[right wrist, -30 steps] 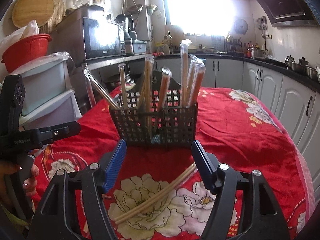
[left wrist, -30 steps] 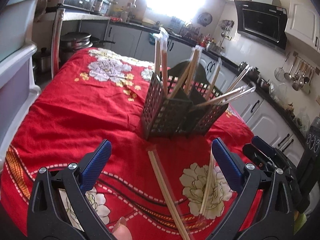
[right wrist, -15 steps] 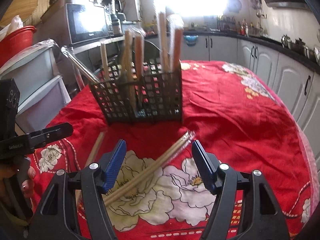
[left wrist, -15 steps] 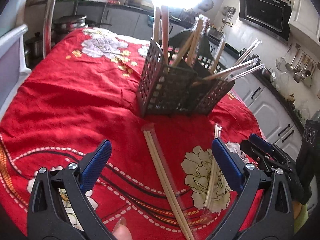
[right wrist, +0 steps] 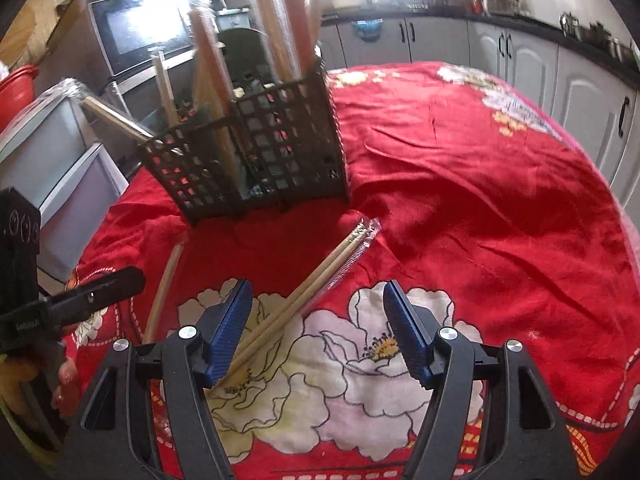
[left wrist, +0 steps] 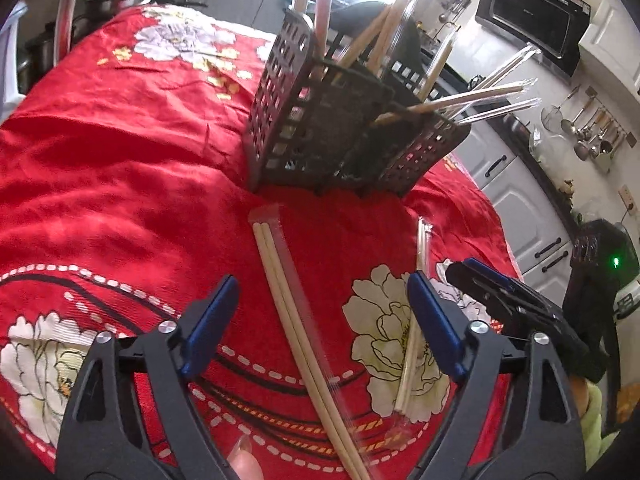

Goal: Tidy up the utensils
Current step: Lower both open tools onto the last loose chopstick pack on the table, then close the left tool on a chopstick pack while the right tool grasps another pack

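Through my left wrist camera, my left gripper fills the bottom of the frame with its blue-padded fingers spread wide apart and nothing between the pads. Running from the centre down to the bottom edge, a wrapped pair of chopsticks lies on the red floral tablecloth, passing through the gap between my fingers. A second wrapped pair lies to its right, partly behind my right-hand finger. Above centre stands the dark perforated utensil basket, close beyond the far ends of both loose pairs. It holds many wrapped chopsticks, some upright at the top of the frame, others leaning out to the upper right. At the right edge my other gripper shows side-on.

Through my right wrist camera, my right gripper sits low in the frame, fingers also wide apart and empty. One wrapped pair lies diagonally from centre to lower left, its near end beside my left-hand finger. Another pair lies at the left. The basket stands upper left of centre, divided into compartments, with wrapped chopsticks standing and leaning in them.
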Demonstrator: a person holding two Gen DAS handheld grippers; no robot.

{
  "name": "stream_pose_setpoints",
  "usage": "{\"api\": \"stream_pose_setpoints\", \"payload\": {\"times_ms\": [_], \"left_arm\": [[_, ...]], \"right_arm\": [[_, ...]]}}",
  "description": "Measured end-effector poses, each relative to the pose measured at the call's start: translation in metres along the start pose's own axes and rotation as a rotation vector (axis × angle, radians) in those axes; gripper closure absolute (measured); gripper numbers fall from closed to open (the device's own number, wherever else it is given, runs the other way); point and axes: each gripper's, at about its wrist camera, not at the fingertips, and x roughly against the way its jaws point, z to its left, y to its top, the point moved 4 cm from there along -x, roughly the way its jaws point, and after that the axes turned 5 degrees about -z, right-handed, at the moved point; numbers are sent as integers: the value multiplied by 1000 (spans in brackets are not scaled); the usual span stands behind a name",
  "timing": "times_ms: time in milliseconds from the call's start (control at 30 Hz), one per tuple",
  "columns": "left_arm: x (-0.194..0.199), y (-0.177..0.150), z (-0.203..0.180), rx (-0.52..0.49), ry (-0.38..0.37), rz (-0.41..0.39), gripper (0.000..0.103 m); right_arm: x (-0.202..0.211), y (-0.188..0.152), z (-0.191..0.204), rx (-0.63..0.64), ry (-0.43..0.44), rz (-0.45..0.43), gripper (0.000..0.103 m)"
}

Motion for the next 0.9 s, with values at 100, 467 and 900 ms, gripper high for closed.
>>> {"api": "stream_pose_setpoints", "payload": {"times_ms": [100, 467, 900], "left_arm": [[-10, -1, 4, 35, -15, 36, 32], [-29, 10, 8, 51, 0, 66, 33], [-46, 25, 13, 18, 74, 52, 47]], "right_arm": [[-11, 4, -6, -29, 9, 29, 38], [-43, 19, -22, -104, 26, 77, 40], [-59, 30, -31, -142, 42, 68, 67]]}}
